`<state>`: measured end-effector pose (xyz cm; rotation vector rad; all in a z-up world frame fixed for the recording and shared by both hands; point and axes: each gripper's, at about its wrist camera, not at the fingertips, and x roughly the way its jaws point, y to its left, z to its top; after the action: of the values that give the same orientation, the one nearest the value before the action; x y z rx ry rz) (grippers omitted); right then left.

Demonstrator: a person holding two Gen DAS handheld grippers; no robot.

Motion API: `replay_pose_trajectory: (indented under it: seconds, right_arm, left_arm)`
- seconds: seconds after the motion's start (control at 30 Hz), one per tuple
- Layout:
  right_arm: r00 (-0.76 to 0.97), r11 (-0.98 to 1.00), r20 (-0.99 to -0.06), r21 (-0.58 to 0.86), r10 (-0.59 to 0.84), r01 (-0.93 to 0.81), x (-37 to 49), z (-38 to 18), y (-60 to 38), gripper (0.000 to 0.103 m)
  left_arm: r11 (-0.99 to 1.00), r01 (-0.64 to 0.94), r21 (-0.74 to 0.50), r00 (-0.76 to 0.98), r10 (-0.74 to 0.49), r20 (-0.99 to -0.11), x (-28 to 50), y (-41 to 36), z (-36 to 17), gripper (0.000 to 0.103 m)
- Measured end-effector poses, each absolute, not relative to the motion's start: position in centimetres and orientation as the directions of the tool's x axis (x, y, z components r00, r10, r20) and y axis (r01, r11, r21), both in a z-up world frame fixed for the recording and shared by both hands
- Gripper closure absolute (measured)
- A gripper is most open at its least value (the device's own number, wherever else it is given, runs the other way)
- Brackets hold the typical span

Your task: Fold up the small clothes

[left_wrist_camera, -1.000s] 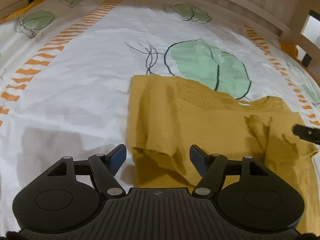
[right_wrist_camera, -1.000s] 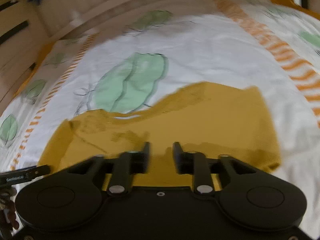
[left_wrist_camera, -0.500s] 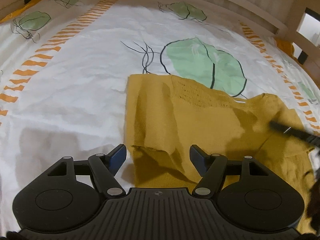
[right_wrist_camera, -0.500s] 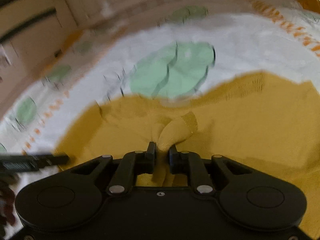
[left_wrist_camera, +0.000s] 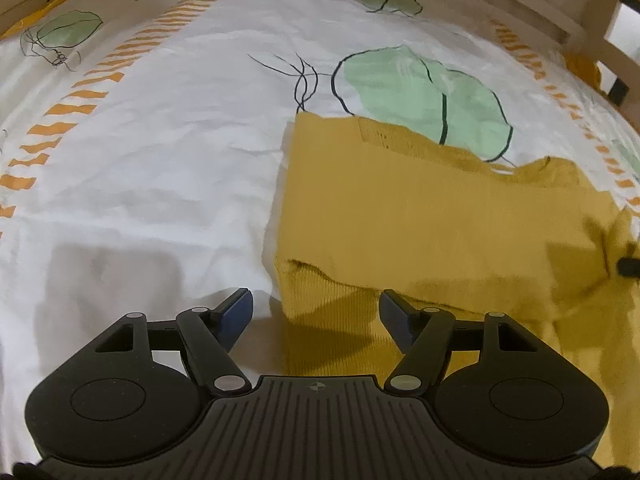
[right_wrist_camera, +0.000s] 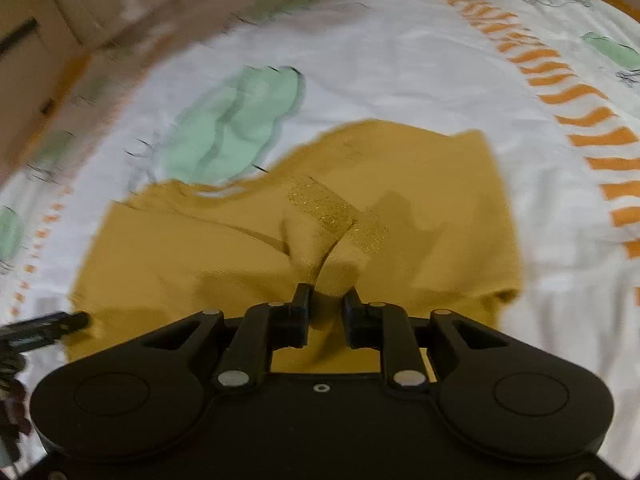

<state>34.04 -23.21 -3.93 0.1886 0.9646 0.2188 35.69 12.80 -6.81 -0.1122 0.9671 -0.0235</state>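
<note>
mustard garment (right_wrist_camera: 420, 200) lies flat on the bedsheet (right_wrist_camera: 380, 60), centre of scene. right gripper (right_wrist_camera: 326, 300) pinches a raised fold of it, jaws narrow and opening; the fold may slip out and collapse. left gripper (left_wrist_camera: 316, 312) is wide, empty, over the near-left hem.

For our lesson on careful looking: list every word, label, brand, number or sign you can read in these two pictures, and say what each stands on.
No readable text in either view.
Left hand-held gripper: a small crosshair mark on its body, no letters.
Bedsheet: only drawn green leaves and orange stripes, no writing.
Mustard garment: a glittery band, no label showing.
Dark tip at the left edge of the right wrist view: a faint pale marking, too blurred to read.
</note>
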Motion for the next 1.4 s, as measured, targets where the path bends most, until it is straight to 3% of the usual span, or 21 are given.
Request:
replay_pose_trajectory:
  seconds: [0.07, 0.13, 0.23, 0.4, 0.67, 0.7, 0.73, 0.77, 0.83, 0.97, 1.0, 1.2, 1.4]
  right_arm:
    - [0.566, 0.979, -0.799, 0.180, 0.203, -0.097, 34.0, -3.2, -23.4, 0.051]
    - [0.605, 0.991, -0.785, 0.107, 0.131, -0.075, 33.6, -2.1, -23.9, 0.045]
    - [0.636, 0.997, -0.767, 0.065, 0.079, -0.045, 33.3, -1.4, -24.7, 0.045]
    - [0.668, 0.985, -0.724, 0.135, 0.170, -0.104, 34.6, -2.2, -24.8, 0.045]
    - [0.674, 0.981, -0.721, 0.043, 0.163, -0.191, 36.5, -5.4, -22.9, 0.045]
    - [0.659, 0.978, -0.731, 0.052, 0.174, -0.201, 36.6, -5.8, -22.9, 0.046]
    - [0.645, 0.976, -0.741, 0.060, 0.185, -0.211, 36.6, -5.9, -22.9, 0.061]
    - [0.633, 0.971, -0.746, 0.078, 0.208, -0.227, 36.6, -5.8, -23.0, 0.091]
    - [0.641, 0.962, -0.722, 0.138, 0.261, -0.237, 36.3, -4.7, -23.3, 0.091]
    - [0.831, 0.966, -0.494, 0.164, 0.255, -0.199, 34.2, 0.2, -24.3, 0.091]
    - [0.846, 0.968, -0.474, 0.170, 0.243, -0.184, 34.1, 0.7, -24.7, 0.091]
    - [0.761, 0.982, -0.632, 0.186, 0.143, -0.030, 36.1, -3.6, -27.4, 0.090]
    - [0.819, 0.977, -0.559, 0.212, 0.130, -0.010, 35.3, -2.0, -28.1, 0.090]
  left_arm:
    - [0.994, -0.028, -0.102, 0.565, -0.069, -0.822, 35.7, 12.8, -6.9, 0.035]
    - [0.994, -0.028, -0.102, 0.560, -0.069, -0.826, 35.8, 12.9, -7.0, 0.035]
    - [0.995, -0.028, -0.097, 0.557, -0.066, -0.828, 35.8, 12.8, -7.2, 0.035]
    - [0.995, -0.019, -0.100, 0.558, -0.072, -0.827, 35.7, 12.6, -7.0, 0.035]
    - [0.992, -0.027, -0.122, 0.573, -0.085, -0.815, 35.6, 13.0, -6.4, 0.035]
    - [0.992, -0.027, -0.123, 0.574, -0.085, -0.814, 35.7, 13.0, -6.3, 0.035]
    - [0.992, -0.029, -0.124, 0.576, -0.085, -0.813, 35.7, 13.0, -6.3, 0.035]
    - [0.991, -0.032, -0.127, 0.580, -0.085, -0.810, 35.7, 12.9, -6.2, 0.035]
    - [0.990, -0.043, -0.134, 0.593, -0.083, -0.801, 35.7, 12.9, -5.9, 0.035]
    - [0.988, -0.057, -0.144, 0.619, -0.078, -0.782, 35.7, 12.9, -5.5, 0.035]
    - [0.988, -0.059, -0.144, 0.619, -0.077, -0.782, 35.8, 12.8, -5.5, 0.035]
    - [0.988, -0.059, -0.145, 0.606, -0.080, -0.791, 35.8, 12.4, -6.0, 0.035]
    - [0.987, -0.062, -0.146, 0.618, -0.077, -0.783, 35.7, 12.5, -5.8, 0.035]
